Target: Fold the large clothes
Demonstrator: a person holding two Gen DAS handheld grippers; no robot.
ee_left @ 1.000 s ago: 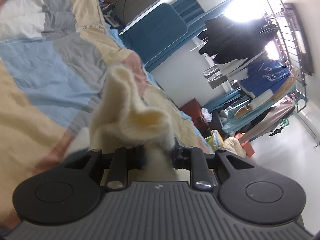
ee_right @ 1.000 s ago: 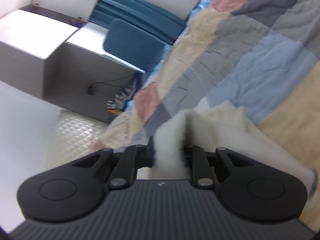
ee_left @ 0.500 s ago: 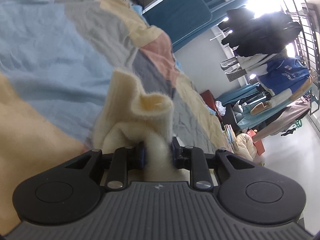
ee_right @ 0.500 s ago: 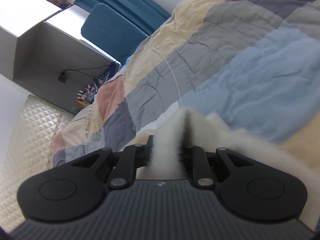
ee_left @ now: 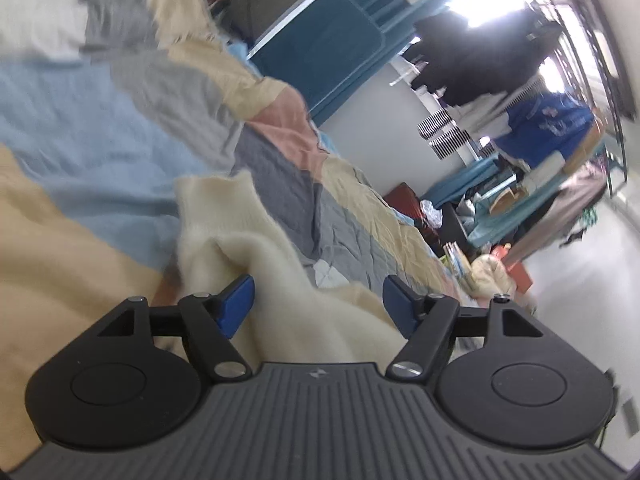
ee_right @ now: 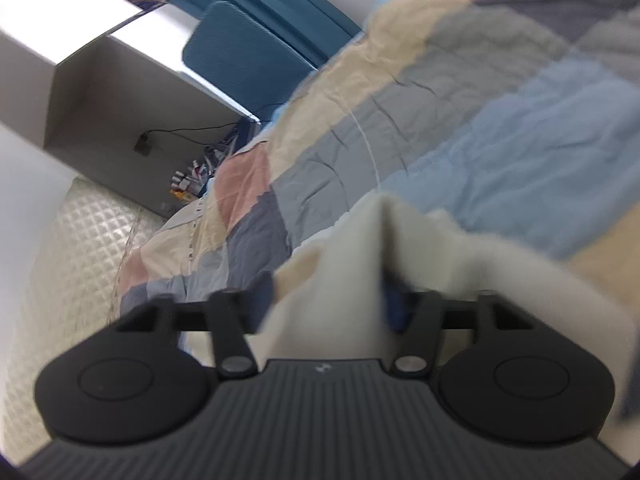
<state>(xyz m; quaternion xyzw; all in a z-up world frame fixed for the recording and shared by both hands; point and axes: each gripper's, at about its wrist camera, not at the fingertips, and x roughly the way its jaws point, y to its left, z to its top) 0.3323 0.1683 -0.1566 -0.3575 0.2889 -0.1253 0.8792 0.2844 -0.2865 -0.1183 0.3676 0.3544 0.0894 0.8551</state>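
1 cream sweater (ee_left: 280, 276) lies on 1 patchwork quilt (ee_left: 92, 120) that covers the bed, and 2 tools work it: the left hand-held gripper (ee_left: 318, 304) and the right hand-held gripper (ee_right: 328, 300). 1 blue chair (ee_right: 244, 60) stands by the bed's far edge in the right wrist view, next to 1 white desk (ee_right: 100, 60).

The left hand-held gripper has just been opening. Its 2 blue pads (ee_left: 238, 304) now stand wide apart, released, with a loose hump of the sweater lying in the gap; the left pad touches the knit at its edge, the right pad stands free of it.

The right hand-held gripper has also just been opening, and its jaws stand apart. A raised fold of the sweater (ee_right: 352, 272) still sits between them, draped over the right finger; the blur hides whether either pad presses it, but the gap looks wider than the fold.
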